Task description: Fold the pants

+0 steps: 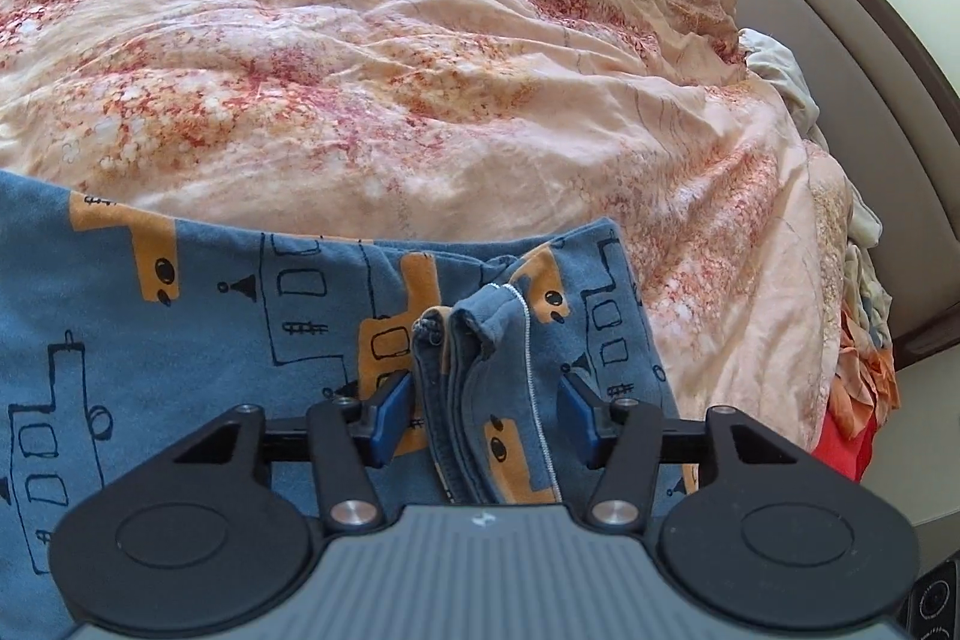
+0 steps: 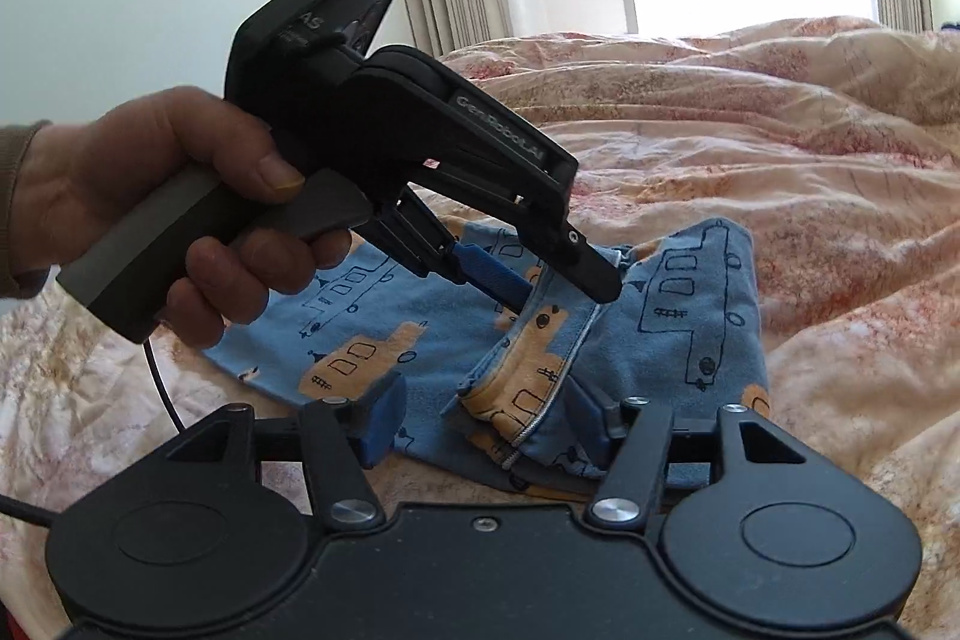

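A: So, where are the pants (image 1: 198, 340)?
B: On the quilt (image 1: 384, 58), folded, waistband bunched up facing the cams.
A: L gripper (image 1: 486, 412)?
B: Jaws apart, hem ridge between the pads, not pinched. Looks let go.
A: R gripper (image 2: 480, 421)?
B: Same, spread, fabric edge between, no squeeze. Prob. both placed to drop the fold flat.
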Available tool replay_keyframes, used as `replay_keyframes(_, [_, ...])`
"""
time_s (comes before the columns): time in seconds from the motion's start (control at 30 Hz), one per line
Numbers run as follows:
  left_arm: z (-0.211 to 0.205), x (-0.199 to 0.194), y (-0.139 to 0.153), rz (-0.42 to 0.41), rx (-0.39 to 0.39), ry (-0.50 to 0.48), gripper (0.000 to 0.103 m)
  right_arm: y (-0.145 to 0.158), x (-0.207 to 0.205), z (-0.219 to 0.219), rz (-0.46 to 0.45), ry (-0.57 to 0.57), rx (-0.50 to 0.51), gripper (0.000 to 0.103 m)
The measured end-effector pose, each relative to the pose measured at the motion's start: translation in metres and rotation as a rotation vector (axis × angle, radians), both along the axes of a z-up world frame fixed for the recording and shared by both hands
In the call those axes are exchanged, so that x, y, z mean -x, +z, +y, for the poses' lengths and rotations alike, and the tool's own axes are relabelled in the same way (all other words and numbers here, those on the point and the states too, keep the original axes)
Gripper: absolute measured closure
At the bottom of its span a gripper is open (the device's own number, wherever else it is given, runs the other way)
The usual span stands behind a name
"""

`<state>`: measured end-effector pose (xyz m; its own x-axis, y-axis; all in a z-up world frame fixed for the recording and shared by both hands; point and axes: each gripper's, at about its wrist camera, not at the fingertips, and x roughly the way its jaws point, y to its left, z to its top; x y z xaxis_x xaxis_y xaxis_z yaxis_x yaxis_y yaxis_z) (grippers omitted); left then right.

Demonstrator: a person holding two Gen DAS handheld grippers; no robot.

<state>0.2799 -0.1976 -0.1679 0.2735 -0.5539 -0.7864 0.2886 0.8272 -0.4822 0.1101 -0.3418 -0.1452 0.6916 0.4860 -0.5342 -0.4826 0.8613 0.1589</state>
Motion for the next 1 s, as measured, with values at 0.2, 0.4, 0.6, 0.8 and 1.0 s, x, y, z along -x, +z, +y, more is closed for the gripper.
replay_keyframes(0.2, [0.003, 0.001, -0.002, 0.008, 0.018, -0.004, 0.049, -0.002, 0.013, 0.027, -0.099, 0.043, 0.193, 0.043])
replay_keyframes(0.4, [0.007, 0.000, -0.004, 0.018, 0.044, 0.007, 0.051, -0.007, 0.022, 0.044, -0.171, 0.094, 0.385, 0.059])
replay_keyframes(0.6, [0.010, 0.002, -0.006, 0.007, 0.052, 0.011, 0.053, -0.012, 0.025, 0.051, -0.238, 0.154, 0.541, 0.060])
replay_keyframes(0.8, [0.014, 0.004, -0.006, 0.021, 0.092, 0.026, 0.044, -0.014, 0.021, 0.051, -0.271, 0.189, 0.571, 0.089])
replay_keyframes(1.0, [0.012, 0.006, -0.004, 0.017, 0.093, 0.043, 0.036, 0.012, 0.016, 0.021, -0.212, 0.056, 0.314, 0.090])
